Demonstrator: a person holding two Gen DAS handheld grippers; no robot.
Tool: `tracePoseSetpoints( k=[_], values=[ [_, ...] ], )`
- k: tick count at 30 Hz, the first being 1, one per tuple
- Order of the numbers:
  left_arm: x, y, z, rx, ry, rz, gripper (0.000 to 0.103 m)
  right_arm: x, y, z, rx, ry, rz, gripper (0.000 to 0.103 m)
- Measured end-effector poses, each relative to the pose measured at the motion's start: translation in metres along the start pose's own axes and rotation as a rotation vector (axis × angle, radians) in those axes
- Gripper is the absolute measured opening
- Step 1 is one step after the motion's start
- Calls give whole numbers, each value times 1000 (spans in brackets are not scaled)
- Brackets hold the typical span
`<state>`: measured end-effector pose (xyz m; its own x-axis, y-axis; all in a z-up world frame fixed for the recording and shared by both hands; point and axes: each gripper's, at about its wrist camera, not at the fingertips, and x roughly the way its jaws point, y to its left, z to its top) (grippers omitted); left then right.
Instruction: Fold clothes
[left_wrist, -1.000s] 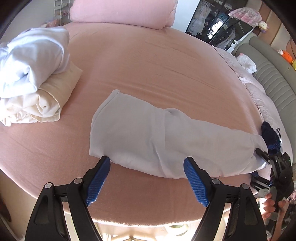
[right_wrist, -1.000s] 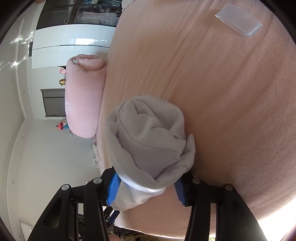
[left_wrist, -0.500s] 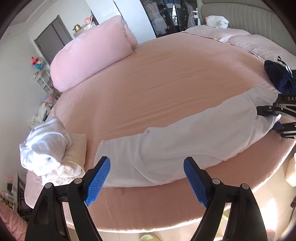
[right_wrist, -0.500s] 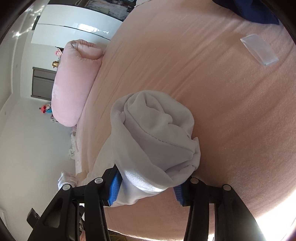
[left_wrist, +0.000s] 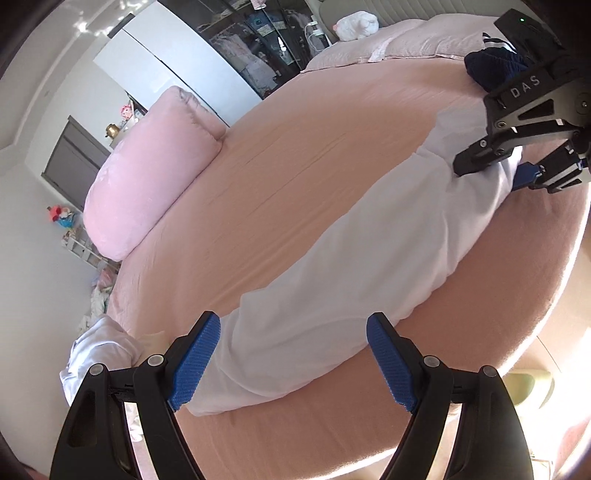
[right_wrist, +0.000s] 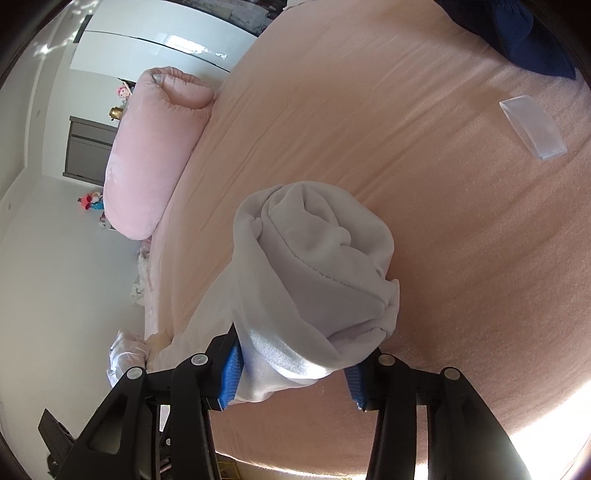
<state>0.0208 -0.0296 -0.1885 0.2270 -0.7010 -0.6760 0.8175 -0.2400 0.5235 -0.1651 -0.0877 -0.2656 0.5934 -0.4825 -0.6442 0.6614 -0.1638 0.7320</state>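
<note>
We see the navy garment (right_wrist: 532, 40) cut off at the edge, and the right claw's (right_wrist: 291, 380) pads half buried in the white garment (right_wrist: 317, 280).

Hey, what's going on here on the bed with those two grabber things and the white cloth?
A person is folding clothes on a pink bed with a hand-held gripper in each hand. The right hand-held gripper is closed on one bunched end of a long white garment; its jaws have just been closing on the cloth. The left hand-held gripper is open over the garment's other end, not gripping it yet. Some other clothes sit piled at the bed's edge.
</note>
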Motion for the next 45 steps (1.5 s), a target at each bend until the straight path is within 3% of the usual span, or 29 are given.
tracePoseSetpoints(
  k=[2,5,9,14,19,23,25,27,32,35,38,40,42,45],
  values=[
    [7,-6,3,-2,6,-55,81,0,5,1,-29,2,-14,45],
    [11,-24,10,66,-25,1,81,-1,8,2,-52,1,-10,45],
    [8,-48,17,176,-90,18,81,-3,5,5,-41,9,11,45],
    [14,-78,24,343,-156,79,81,0,-7,5,36,27,45,45],
    [21,-100,28,444,-177,91,81,2,-30,5,166,57,130,45],
    [22,-109,31,491,-192,111,82,3,-37,4,192,68,176,45],
    [23,-113,34,512,-206,142,89,2,-37,3,193,60,192,45],
    [24,-117,35,536,-227,189,102,0,-41,2,201,54,212,46],
    [18,-128,32,631,-280,210,102,1,-47,1,261,59,268,47],
    [20,-128,30,670,-298,141,92,1,-52,0,287,68,269,47],
    [25,-121,33,637,-234,36,67,1,-56,-1,337,75,272,47],
    [23,-128,27,654,-237,37,51,0,-60,-1,382,80,283,51],
    [21,-133,24,654,-234,44,37,-2,-62,-1,407,93,299,62],
    [20,-132,24,609,-222,27,34,-6,-62,2,405,82,271,67]
  ],
)
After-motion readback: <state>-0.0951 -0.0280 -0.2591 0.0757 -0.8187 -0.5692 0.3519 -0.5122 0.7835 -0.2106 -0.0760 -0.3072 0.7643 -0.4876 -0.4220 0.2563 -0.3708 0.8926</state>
